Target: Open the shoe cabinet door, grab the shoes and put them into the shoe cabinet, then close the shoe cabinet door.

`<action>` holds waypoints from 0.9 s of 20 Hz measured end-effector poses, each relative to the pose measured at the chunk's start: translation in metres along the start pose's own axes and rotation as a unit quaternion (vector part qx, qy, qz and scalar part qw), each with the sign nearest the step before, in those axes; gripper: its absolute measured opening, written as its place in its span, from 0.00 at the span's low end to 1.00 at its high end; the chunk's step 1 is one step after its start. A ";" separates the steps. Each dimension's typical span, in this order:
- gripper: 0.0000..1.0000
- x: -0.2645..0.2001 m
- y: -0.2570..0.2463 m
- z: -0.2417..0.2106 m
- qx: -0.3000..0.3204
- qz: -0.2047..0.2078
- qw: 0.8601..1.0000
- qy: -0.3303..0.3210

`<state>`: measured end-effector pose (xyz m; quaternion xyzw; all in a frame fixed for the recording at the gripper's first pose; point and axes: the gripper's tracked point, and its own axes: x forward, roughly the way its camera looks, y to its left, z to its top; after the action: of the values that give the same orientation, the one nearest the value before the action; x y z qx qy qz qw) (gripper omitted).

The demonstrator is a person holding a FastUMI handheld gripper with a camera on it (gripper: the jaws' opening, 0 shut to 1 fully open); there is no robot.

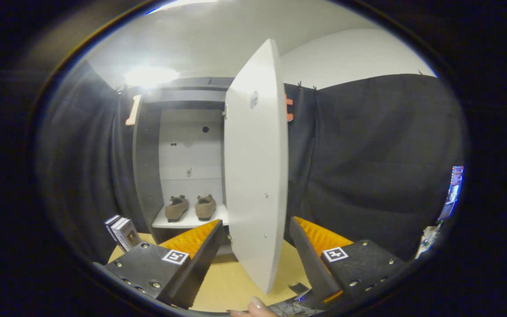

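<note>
The shoe cabinet [148,176] stands ahead with its white door [255,176] swung out toward me, edge-on between my fingers. Two brown shoes [191,208] sit side by side on the white bottom shelf [165,222], toes pointing inward. My gripper [253,237] is open, and the door's lower part stands between the two fingers without either one pressing on it. The left finger [192,242] lies just in front of the shelf; the right finger [319,240] is on the door's outer side.
A few small boxes [121,231] stand on the wooden table [231,281] left of the cabinet. A person's fingertip [255,304] shows at the bottom near some cables. Black cloth walls surround the cabinet; a screen [453,193] glows at far right.
</note>
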<state>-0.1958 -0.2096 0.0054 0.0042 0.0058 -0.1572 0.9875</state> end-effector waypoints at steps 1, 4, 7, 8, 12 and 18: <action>0.95 0.005 -0.012 0.002 -0.001 0.006 1.000 -0.001; 0.95 0.026 -0.047 0.005 -0.007 0.036 0.999 0.003; 0.95 0.052 -0.063 0.008 -0.003 0.081 0.997 0.006; 0.95 0.061 -0.068 0.007 -0.004 0.093 0.996 0.008; 0.95 0.092 -0.065 0.003 0.010 0.151 0.988 0.016; 0.95 0.139 -0.049 -0.018 0.023 0.208 0.976 0.055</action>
<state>-0.0793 -0.2986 -0.0151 0.0371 0.0551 0.0522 0.9964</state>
